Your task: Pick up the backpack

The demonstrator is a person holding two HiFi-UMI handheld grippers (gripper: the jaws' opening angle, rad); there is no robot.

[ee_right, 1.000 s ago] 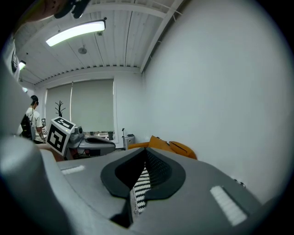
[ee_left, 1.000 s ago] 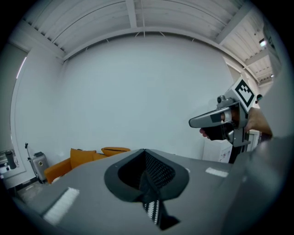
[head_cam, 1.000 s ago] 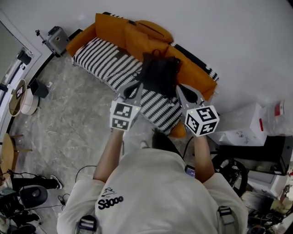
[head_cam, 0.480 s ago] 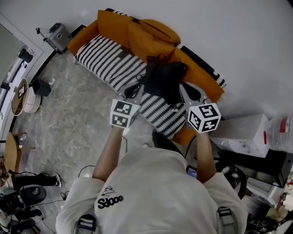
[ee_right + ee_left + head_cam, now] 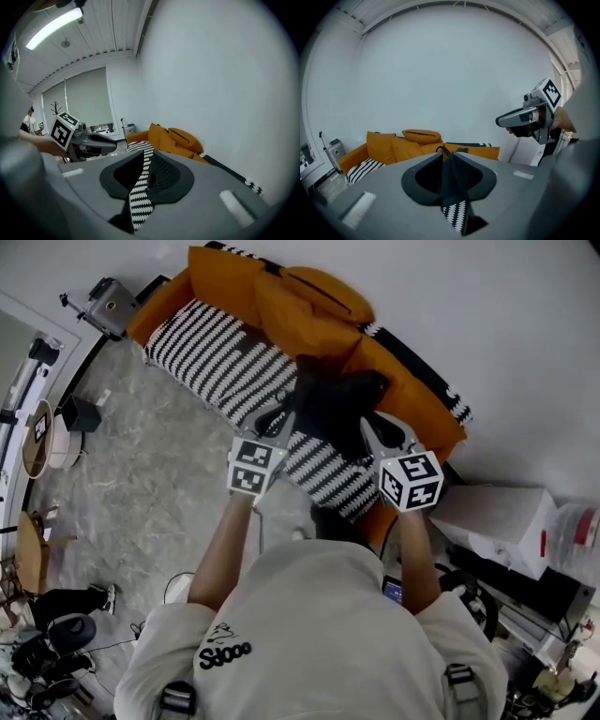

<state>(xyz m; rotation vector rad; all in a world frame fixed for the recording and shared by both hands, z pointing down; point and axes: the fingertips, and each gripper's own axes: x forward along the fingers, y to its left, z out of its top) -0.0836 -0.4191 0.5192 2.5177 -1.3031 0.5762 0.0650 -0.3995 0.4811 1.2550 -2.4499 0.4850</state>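
Head view: my two grippers sit on each side of the black backpack (image 5: 333, 404). It rests on the orange sofa (image 5: 412, 395), on top of the striped cover (image 5: 211, 357).
Where the backpack is: right in front of me, leaning on the orange back cushion (image 5: 300, 320). It is between my two grippers and a bit further out.
Left gripper (image 5: 274, 420): its tip is just beside the backpack's left edge. Its jaws are a little apart and opening. Nothing is pinched in them. I see the dark bag and its top loop through the gap.
Right gripper (image 5: 375, 427): its tip is just beside the backpack's right edge. Its jaws are a little apart and opening too. Nothing is in them. Only the striped cover shows through the gap.
Which hand is nearer: I think both are about the same, one on each side.
How the bag lies: its long side seems to run from the sofa back toward me, but I cannot be sure.
Next move, my guess: both grippers go forward and in, to grab the bag from two sides.
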